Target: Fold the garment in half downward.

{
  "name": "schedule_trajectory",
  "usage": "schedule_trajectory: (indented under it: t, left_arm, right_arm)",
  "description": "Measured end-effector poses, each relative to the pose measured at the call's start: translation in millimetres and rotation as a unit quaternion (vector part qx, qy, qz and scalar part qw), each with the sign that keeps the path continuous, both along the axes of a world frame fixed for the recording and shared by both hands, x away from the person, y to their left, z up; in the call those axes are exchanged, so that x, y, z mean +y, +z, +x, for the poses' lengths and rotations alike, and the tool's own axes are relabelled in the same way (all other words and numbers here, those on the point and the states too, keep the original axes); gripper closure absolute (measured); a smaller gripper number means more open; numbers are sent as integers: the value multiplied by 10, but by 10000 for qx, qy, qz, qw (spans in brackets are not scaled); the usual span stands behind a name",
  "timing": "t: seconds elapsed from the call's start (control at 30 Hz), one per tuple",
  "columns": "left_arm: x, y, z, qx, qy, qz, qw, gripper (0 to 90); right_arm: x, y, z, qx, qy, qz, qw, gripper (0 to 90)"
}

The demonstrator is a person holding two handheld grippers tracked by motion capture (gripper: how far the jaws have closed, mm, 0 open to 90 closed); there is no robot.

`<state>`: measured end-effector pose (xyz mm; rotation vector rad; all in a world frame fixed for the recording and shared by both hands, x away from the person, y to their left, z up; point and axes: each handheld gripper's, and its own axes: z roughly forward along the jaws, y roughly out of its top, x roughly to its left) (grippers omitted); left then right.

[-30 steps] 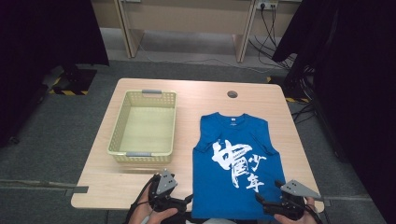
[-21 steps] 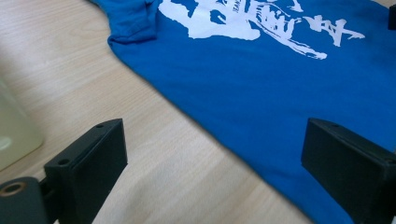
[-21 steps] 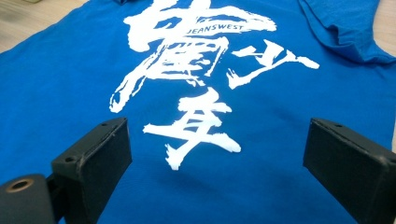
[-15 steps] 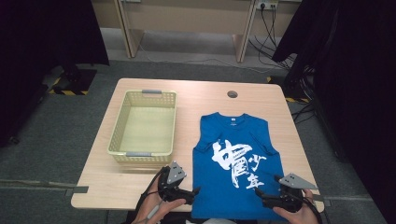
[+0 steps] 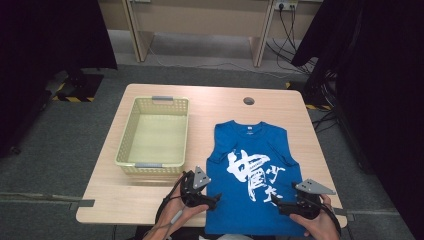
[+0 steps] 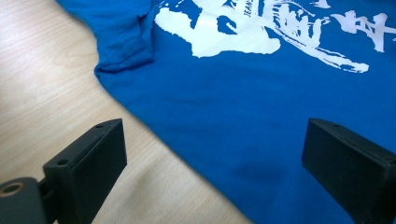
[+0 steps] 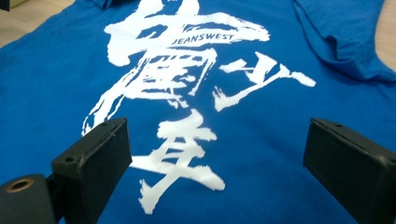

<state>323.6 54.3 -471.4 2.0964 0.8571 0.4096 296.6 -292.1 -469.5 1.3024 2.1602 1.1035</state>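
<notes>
**Two spread grippers at the lower part of a blue T-shirt**

In the high view, a blue T-shirt (image 5: 252, 175) with white printed characters lies flat on the right half of a wooden table (image 5: 210, 105), its collar pointing away from the person. A yellow-green plastic basket (image 5: 154, 135) stands to the left of it, apart from the cloth. The left gripper (image 5: 212, 201) sits at the shirt's lower left edge, and the right gripper (image 5: 280, 206) is over the lower right part of the shirt.

In the left gripper view, the two black jaws are wide apart and hold nothing. The left jaw is over the bare wood (image 6: 46, 93), the right jaw over the blue cloth (image 6: 243, 126). A sleeve edge (image 6: 123, 56) lies folded a little near the top.

In the right gripper view, the jaws are also spread wide, both above the shirt, with the white print (image 7: 182, 93) between and beyond them. The word JEANSWEST can be read in the print.
</notes>
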Motion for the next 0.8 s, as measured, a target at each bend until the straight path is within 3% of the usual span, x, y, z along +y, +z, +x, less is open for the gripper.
schedule_trajectory:
  t: [0.43, 0.8]
  left_arm:
    - [-120, 56, 177, -5, -18, -112, 9999, 59]
    - [-202, 96, 386, 61, 46, -154, 9999, 56]
  right_arm:
    - [-24, 66, 216, -60, -168, -25, 9998, 83]
    - [-78, 119, 503, -18, -284, -85, 9996, 87]
